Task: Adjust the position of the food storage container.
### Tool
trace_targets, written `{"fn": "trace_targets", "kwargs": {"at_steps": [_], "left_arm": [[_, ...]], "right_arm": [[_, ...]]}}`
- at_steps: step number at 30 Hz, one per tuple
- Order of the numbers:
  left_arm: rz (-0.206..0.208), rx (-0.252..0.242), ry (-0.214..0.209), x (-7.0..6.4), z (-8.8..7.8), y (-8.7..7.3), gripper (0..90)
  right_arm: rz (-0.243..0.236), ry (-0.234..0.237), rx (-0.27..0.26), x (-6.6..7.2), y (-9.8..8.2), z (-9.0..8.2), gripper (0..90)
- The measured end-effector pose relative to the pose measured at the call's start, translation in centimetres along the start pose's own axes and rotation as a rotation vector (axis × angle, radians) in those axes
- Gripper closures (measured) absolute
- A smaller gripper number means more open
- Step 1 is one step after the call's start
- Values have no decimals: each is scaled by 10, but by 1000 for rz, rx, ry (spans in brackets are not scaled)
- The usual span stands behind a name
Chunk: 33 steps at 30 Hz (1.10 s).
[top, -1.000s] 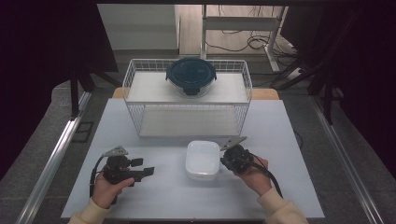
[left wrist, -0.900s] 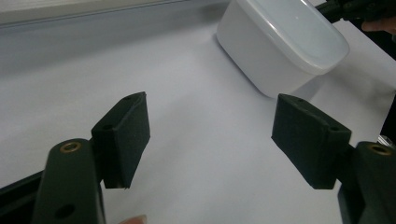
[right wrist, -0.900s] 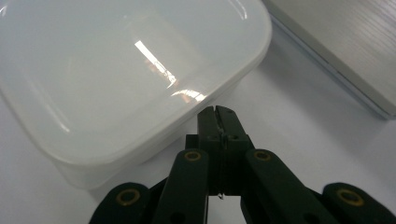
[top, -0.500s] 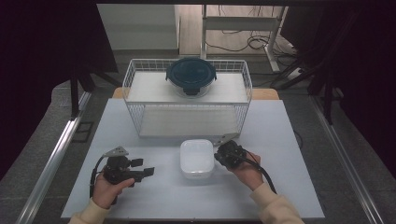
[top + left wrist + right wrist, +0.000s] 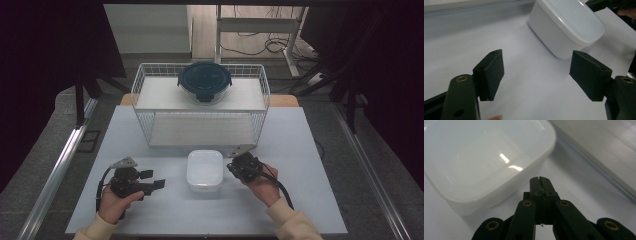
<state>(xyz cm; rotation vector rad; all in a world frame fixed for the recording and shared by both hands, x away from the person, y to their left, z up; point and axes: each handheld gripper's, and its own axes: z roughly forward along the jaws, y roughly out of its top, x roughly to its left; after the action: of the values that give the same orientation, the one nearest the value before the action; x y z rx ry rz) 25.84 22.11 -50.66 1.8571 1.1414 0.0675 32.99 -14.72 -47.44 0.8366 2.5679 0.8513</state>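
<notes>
The right gripper [image 5: 540,180], jaws pressed together on nothing, noses against the side of the white box [image 5: 205,170], probably to push it. Across the box, the left gripper [image 5: 154,180] waits spread wide, perhaps to catch it. Beyond stands the wire basket [image 5: 260,92].

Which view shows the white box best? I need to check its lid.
The high view: the whole white box shows, lid on, between both grippers. The left gripper view shows its side and lid, cropped; the right gripper view shows one close corner.
</notes>
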Motion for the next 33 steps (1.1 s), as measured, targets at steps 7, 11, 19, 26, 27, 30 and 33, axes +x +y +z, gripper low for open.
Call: {"fn": "trace_targets", "kwargs": {"at_steps": [7, 11, 19, 26, 27, 30, 33], "left_arm": [[-4, -3, 6, 0, 0, 0, 274], [-1, 0, 9, 0, 1, 0, 274], [-8, -10, 12, -2, 1, 0, 272], [-39, -31, -1, -1, -1, 1, 260], [-43, -33, -2, 0, -1, 1, 260], [-61, -26, 0, 0, 0, 2, 259], [-99, -35, -14, -1, 0, 5, 248]], "right_arm": [[111, 12, -74, -17, -29, -36, 892], [226, 62, -105, -30, -48, -42, 739], [372, 148, -191, -35, -59, -42, 352], [384, 144, -206, -33, -58, -40, 280], [384, 144, -206, -33, -58, -40, 280], [393, 138, -197, -32, -59, -39, 273], [416, 142, -201, -33, -58, -40, 271]]}}
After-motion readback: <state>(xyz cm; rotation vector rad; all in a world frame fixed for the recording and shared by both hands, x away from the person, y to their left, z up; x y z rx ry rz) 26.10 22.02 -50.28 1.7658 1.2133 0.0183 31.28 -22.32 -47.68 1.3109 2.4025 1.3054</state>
